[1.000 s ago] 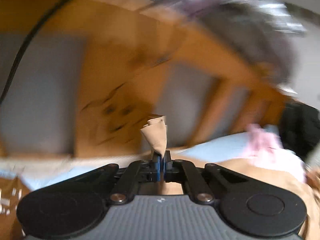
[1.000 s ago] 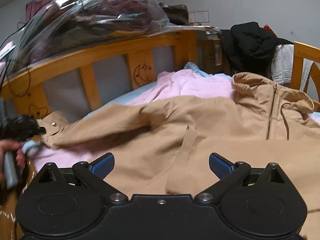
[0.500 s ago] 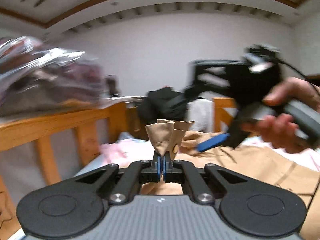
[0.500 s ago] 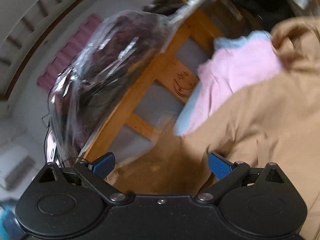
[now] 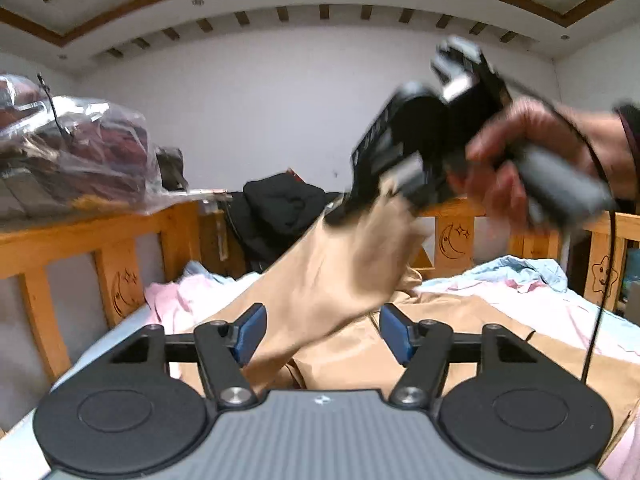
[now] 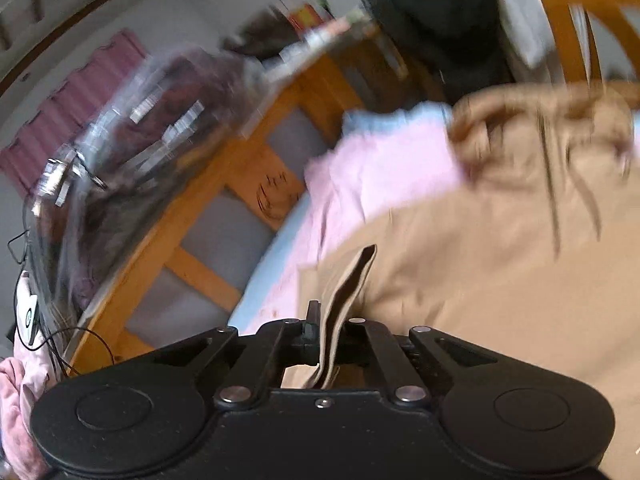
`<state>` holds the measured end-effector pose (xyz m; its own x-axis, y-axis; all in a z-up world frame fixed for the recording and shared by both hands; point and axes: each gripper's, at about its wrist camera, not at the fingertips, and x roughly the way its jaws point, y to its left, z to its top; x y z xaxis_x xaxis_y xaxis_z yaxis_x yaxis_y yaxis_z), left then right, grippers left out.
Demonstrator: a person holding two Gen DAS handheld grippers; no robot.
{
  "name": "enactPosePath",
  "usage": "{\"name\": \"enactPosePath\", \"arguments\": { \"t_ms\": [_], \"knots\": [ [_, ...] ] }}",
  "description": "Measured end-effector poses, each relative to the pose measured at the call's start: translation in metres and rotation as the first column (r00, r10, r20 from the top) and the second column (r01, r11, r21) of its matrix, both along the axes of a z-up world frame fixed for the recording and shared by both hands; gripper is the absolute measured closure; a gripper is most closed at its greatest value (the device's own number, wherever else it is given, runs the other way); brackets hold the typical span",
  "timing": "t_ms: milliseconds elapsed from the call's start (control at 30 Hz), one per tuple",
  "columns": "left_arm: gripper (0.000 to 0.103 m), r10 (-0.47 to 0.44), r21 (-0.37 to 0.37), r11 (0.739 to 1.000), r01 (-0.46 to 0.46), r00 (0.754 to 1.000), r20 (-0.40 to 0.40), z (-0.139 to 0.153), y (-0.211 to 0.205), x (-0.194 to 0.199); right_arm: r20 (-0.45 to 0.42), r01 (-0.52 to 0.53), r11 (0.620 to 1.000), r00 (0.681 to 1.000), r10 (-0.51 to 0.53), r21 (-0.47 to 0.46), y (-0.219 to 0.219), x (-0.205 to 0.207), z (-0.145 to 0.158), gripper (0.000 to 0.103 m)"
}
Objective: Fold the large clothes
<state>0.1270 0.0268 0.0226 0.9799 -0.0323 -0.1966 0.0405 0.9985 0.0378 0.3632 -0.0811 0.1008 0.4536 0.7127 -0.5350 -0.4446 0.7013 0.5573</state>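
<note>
A large tan hooded jacket (image 5: pixel 460 320) lies spread on the bed. My left gripper (image 5: pixel 320 334) is open, its blue pads on either side of the tan sleeve (image 5: pixel 336 276), which rises up and away from it. The right gripper shows blurred in the left wrist view (image 5: pixel 404 176), held by a hand, gripping the sleeve's upper end. In the right wrist view my right gripper (image 6: pixel 332 332) is shut on a fold of the tan sleeve cuff (image 6: pixel 348 280), with the jacket body (image 6: pixel 500 260) beyond.
A wooden bed rail (image 5: pixel 100 256) with moon carvings runs along the left and back. Pink and light-blue bedding (image 5: pixel 180 296) lies under the jacket. A plastic-wrapped bundle (image 5: pixel 72 160) sits on the rail, and black clothing (image 5: pixel 280 208) hangs at the back.
My left gripper has opened and let go of the sleeve cuff. My right gripper, open before, has closed on the cuff and lifted it.
</note>
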Motion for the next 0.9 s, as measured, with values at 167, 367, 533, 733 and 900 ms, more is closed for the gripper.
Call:
{"name": "enactPosePath", "arguments": {
  "t_ms": [167, 367, 533, 733, 900],
  "knots": [
    [0.027, 0.068, 0.04, 0.997, -0.064, 0.994, -0.088, -0.013, 0.002, 0.016, 0.132, 0.034, 0.999, 0.991, -0.034, 0.005, -0.029, 0.012, 0.067, 0.102],
    [0.024, 0.09, -0.073, 0.991, -0.109, 0.969, -0.231, -0.026, 0.045, 0.055, 0.256, 0.107, 0.994, 0.961, -0.103, -0.002, -0.084, 0.017, 0.123, 0.102],
    [0.019, 0.088, -0.085, 0.989, -0.12, 0.946, -0.313, -0.029, 0.073, 0.106, 0.247, 0.181, 0.984, 0.953, -0.175, -0.002, -0.132, 0.032, 0.128, 0.102],
    [0.02, 0.076, 0.172, 0.985, -0.023, 0.948, -0.308, -0.042, 0.04, 0.155, 0.232, 0.218, 0.975, 0.947, -0.222, 0.041, -0.162, 0.056, 0.13, 0.102],
    [0.085, 0.105, 0.366, 0.93, 0.011, 0.949, -0.296, -0.058, 0.018, 0.187, 0.259, 0.234, 0.971, 0.936, -0.237, 0.043, -0.179, 0.069, 0.136, 0.102]
  ]
}}
